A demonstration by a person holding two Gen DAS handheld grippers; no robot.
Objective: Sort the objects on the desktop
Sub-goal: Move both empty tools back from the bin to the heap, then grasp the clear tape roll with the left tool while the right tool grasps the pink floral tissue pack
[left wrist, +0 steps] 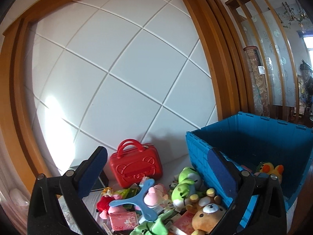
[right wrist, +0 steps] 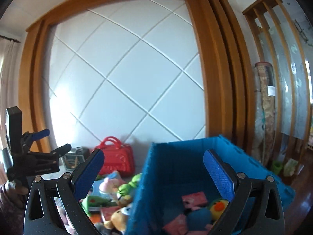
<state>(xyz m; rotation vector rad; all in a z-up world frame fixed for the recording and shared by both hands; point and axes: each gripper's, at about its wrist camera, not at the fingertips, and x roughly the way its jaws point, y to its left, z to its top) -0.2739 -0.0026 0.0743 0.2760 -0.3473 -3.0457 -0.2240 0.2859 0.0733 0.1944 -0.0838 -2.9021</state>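
A heap of toys lies on the white table: a red toy suitcase, a blue three-armed boomerang, a green frog plush, a brown bear plush and pink card packs. To their right stands a blue crate. It holds a yellow duck plush and pink packs. My left gripper hangs open above the heap, holding nothing. My right gripper is open and empty over the crate's left wall.
A white panelled wall with a wooden frame closes the back. A dark box sits left of the suitcase. A hand holds the left gripper. A rolled carpet and a slatted divider stand at the right.
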